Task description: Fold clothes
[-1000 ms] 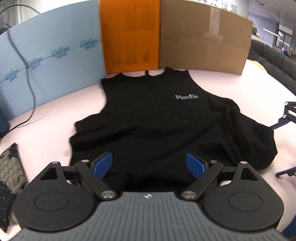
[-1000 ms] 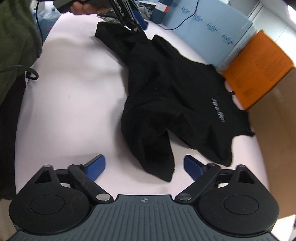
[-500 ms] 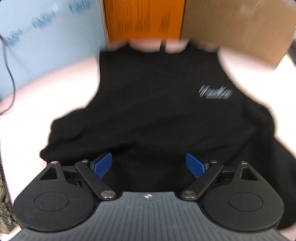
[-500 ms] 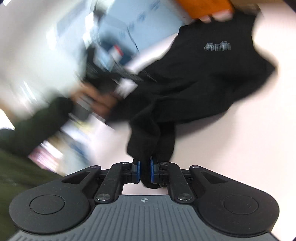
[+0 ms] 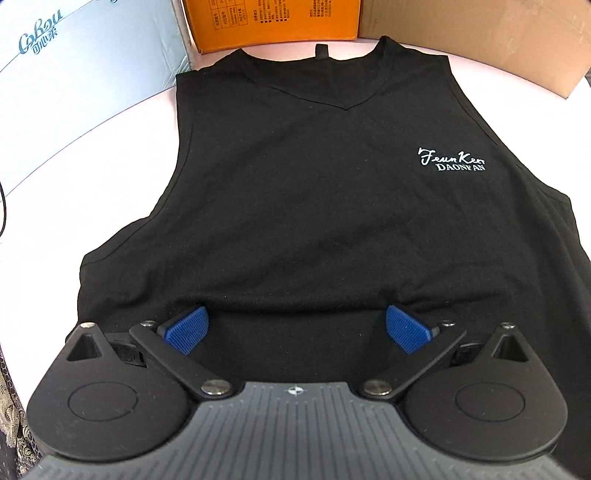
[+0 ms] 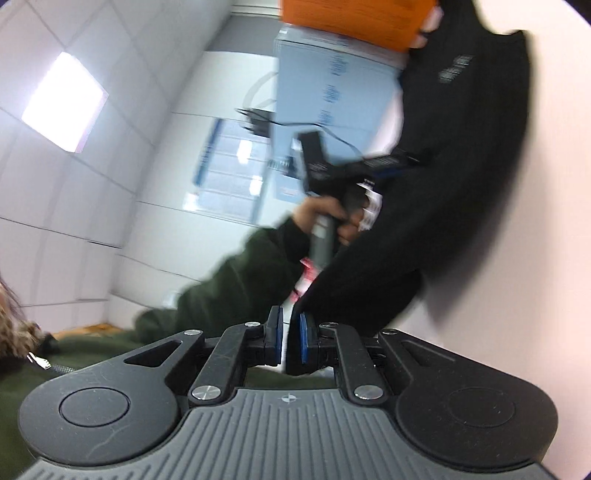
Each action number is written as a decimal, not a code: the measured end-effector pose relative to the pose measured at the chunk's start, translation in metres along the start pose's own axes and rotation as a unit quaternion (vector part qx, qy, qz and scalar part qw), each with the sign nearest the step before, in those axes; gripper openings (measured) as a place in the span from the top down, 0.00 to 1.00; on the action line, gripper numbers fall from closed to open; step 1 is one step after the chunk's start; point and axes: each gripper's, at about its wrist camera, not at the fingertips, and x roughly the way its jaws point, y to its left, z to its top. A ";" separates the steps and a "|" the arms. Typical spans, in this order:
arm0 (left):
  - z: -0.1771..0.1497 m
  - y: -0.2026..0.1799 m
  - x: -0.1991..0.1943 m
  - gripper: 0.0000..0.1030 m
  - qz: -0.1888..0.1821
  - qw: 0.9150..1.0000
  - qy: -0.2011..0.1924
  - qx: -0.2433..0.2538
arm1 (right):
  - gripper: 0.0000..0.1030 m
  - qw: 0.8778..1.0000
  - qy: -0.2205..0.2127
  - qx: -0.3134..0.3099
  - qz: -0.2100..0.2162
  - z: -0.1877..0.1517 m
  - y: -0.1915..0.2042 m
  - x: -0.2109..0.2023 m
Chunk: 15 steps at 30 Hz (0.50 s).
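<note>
right side of the vest is up off the table, left tongs not yet biting

the pink table [image 5: 122, 155] carries a black sleeveless v-neck vest [image 5: 314, 206], chest up, collar towards the far boards. a second ago it lay further off and rumpled on its right side; now your left wrist view sits low and close over the hem, and the chest panel with the white logo [image 5: 452, 162] reads flat and smooth. behind the collar stand the pale blue foam board [image 5: 85, 74], the orange box [image 5: 273, 18] and the brown cardboard [image 5: 487, 33].

your right gripper [image 6: 289, 341] was wide over a loose corner a second ago. it has since closed, and its blue pads [image 6: 303, 341] are narrow with a fold of the black fabric pinched between them. the camera has rolled hard, so the vest [image 6: 472, 177] hangs away from it in a blurred sweep. i judge you are lifting and stretching that side to square the garment before the first fold.

your left gripper [image 5: 295, 330] is wide, pads [image 5: 186, 330] apart over the lower hem and gripping nothing. in the right view your left hand [image 6: 332, 218] holds its handle beside the cloth.

next, likely, close the left tongs on the hem so both corners travel together; one-sided pulling could drag the flat chest askew.
</note>
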 end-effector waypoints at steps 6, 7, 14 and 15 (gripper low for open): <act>-0.002 0.000 0.000 0.00 -0.004 1.000 -0.004 0.011 | 0.84 0.986 0.043 -0.009 -0.163 -0.033 0.008 -0.029; -0.002 0.000 -0.001 0.00 -0.004 1.000 -0.004 0.013 | 0.71 0.983 0.042 -0.013 -0.175 -0.036 0.011 -0.031; -0.027 -0.022 -0.045 0.04 0.040 0.988 -0.075 0.128 | 0.25 0.961 -0.115 -0.059 -0.246 -0.015 0.027 -0.049; -0.037 -0.029 -0.061 0.04 0.024 0.981 -0.106 0.159 | 0.25 0.955 -0.144 -0.066 -0.251 -0.008 0.026 -0.050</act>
